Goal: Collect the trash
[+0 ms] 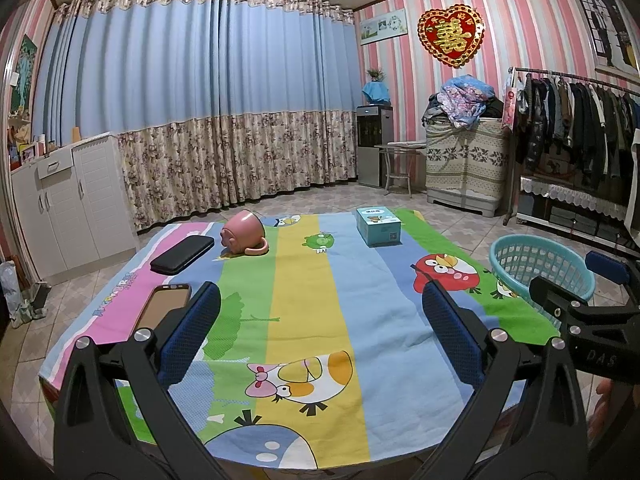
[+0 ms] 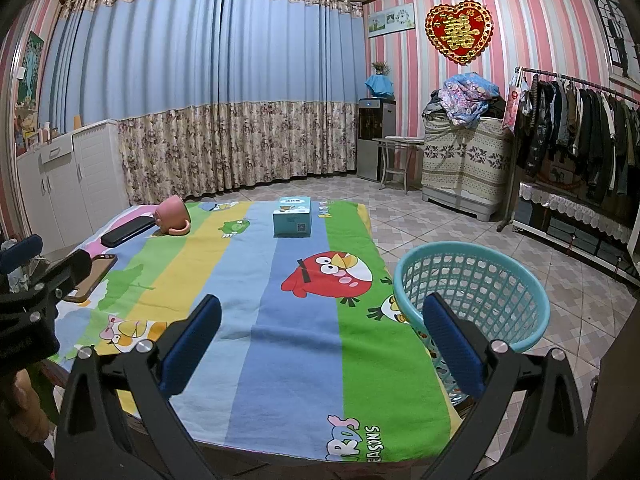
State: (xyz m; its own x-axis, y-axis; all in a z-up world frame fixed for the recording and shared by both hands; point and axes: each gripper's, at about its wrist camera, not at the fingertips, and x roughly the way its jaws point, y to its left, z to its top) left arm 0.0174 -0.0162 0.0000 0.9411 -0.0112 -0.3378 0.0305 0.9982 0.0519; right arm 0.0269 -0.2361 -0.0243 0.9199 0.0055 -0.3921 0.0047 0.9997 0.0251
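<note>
- The left gripper [image 1: 320, 312] was wide open with nothing in it, above the bright cartoon cloth [image 1: 304, 312].
- The right gripper [image 2: 322, 320] was wide open and empty too.
- A teal basket [image 2: 472, 280] sat at the right edge of the table, right by the right gripper.
- A pink mug [image 1: 244, 232] lay tipped over at the far side.
- A small blue box [image 1: 378, 225] stood far back.
- A black case [image 1: 182, 254] and a phone [image 1: 164, 308] lay on the left.

Even indoor light, strong fisheye warping
</note>
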